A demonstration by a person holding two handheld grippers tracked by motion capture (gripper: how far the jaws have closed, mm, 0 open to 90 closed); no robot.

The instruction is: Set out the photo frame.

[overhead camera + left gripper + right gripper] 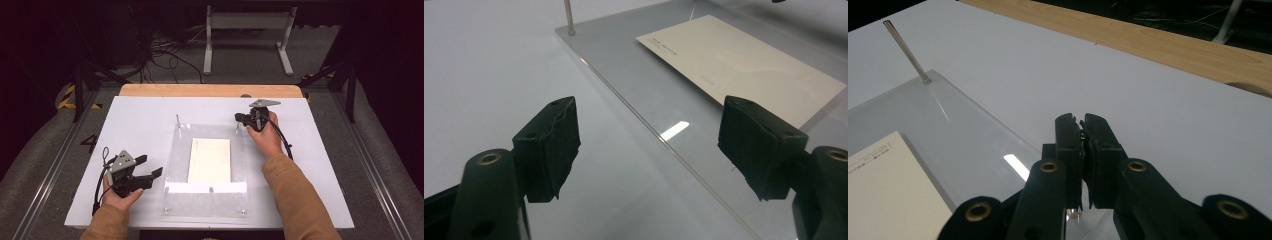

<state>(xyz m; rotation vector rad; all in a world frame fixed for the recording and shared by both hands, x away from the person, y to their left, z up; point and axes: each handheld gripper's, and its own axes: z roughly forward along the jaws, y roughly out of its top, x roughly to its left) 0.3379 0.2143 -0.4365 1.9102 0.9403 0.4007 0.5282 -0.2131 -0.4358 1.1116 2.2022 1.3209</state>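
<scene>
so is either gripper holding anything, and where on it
The right gripper looks shut on the plate's far right pin, near its top. The left gripper is open and holds nothing.

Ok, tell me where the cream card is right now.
In the high view the cream card lies flat at the middle of the clear acrylic plate, centred on the white table, between the left gripper and the right gripper.
</scene>
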